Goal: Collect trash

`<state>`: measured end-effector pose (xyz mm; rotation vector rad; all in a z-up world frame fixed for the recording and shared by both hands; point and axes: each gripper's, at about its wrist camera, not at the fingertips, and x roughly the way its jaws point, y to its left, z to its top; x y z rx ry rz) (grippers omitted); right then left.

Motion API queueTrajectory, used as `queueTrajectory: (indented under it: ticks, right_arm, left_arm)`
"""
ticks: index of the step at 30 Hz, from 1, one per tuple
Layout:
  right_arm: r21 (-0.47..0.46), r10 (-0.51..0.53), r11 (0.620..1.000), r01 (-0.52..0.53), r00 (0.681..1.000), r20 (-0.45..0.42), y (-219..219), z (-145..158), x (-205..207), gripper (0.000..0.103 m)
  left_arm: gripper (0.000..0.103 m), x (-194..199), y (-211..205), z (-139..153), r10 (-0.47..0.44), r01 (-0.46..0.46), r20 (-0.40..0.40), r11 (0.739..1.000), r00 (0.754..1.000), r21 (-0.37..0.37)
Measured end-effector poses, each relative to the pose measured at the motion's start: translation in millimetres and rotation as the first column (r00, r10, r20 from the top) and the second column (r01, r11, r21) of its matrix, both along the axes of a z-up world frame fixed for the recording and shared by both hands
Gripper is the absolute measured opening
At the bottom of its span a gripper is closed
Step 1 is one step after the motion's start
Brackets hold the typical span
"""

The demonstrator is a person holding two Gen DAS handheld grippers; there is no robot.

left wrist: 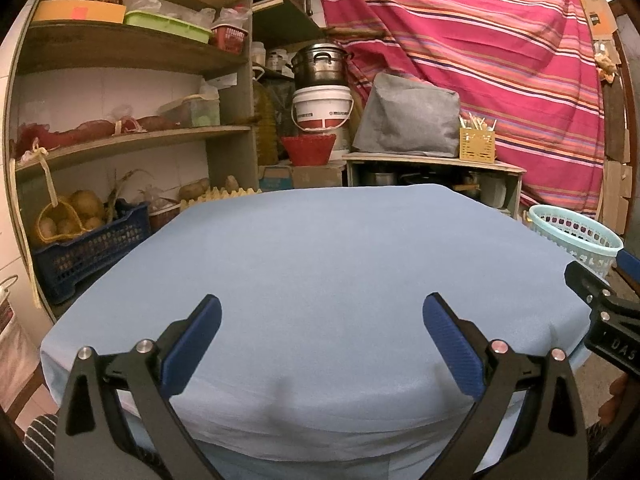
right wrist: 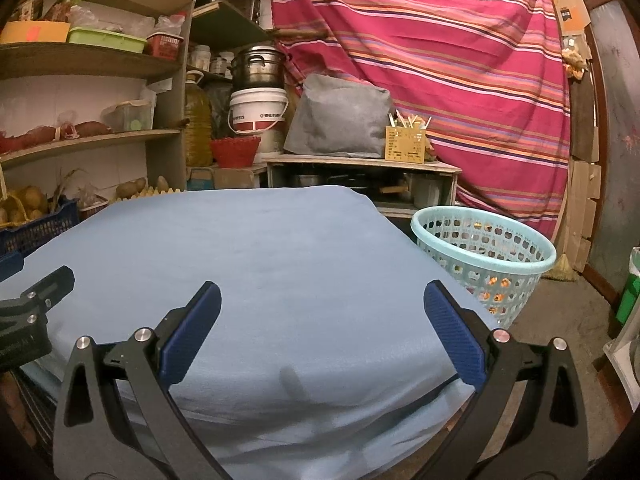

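Left gripper: jaws spread wide, empty, above the blue cloth.
Right gripper: jaws spread, holding nothing.
Trash: none on the cloth — some apparently inside the basket, on the floor just beside the table's right edge.
Risk: searching blind — a pad could snag the cloth.

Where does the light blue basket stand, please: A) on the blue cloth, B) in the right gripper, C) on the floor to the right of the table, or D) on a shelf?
C: the basket stands on the floor, past the table's right edge.
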<state>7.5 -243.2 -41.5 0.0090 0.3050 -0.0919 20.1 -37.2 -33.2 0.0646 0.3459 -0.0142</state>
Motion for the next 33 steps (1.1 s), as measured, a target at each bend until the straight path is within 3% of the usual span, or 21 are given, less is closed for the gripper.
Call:
queueTrajectory:
  ticks: [33]
  right_arm:
    - [0.000,-0.003,1.000,0.003,1.000,-0.001,0.4,0.7,-0.5,0.099]
  left_arm:
    - [0.098,-2.8,-1.2,1.4,0.011,-0.011,0.003,1.000,1.000,-0.007]
